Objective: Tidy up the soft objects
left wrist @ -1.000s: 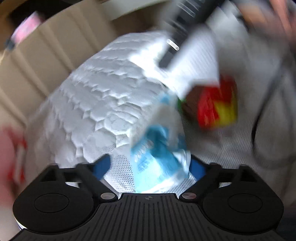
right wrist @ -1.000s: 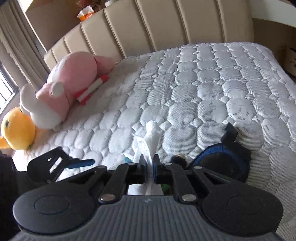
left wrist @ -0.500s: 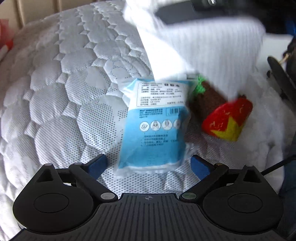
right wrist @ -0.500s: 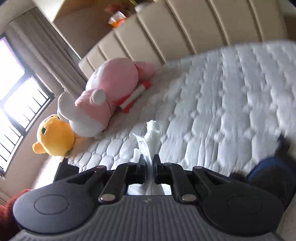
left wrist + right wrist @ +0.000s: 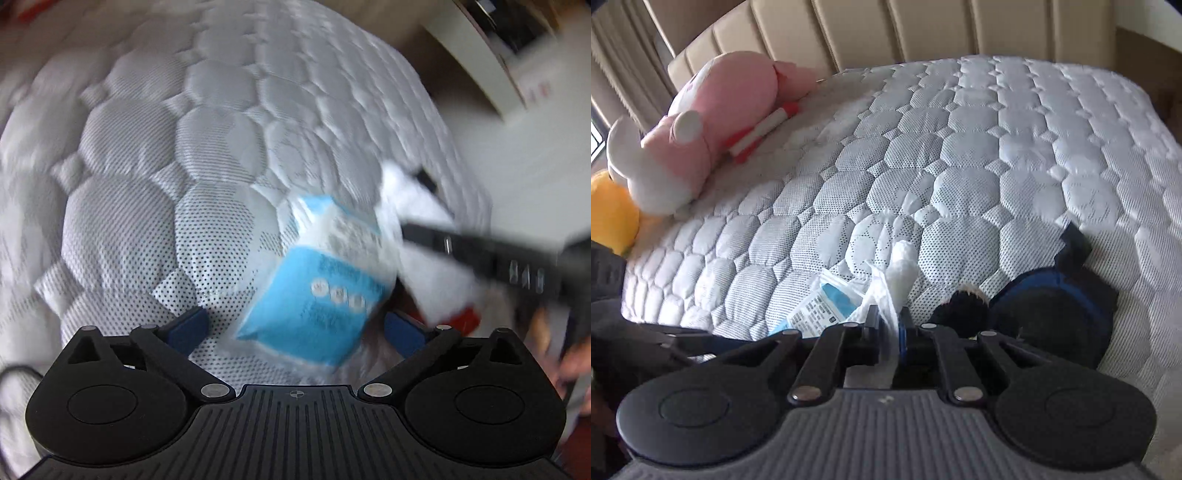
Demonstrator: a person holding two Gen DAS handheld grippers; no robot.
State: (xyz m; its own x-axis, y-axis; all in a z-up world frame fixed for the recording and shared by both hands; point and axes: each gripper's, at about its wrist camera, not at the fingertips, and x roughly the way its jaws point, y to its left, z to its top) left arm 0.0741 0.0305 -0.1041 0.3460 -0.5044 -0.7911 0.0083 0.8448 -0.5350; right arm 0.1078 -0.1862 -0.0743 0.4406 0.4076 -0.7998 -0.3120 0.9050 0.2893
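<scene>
While the left gripper [image 5: 295, 326] is opening wide around the blue packet [image 5: 321, 291] lying on the mattress [image 5: 166, 155], the right gripper [image 5: 886, 326] is clamped on white plastic wrap [image 5: 897, 273]; squaring over the packet's middle before closing is advised.

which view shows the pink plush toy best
The right wrist view. The pink plush toy lies in full sight there on the quilted mattress by the beige headboard, sharp and unblocked. The left wrist view does not show it at all; it is filled by blurred mattress and a blue packet.
</scene>
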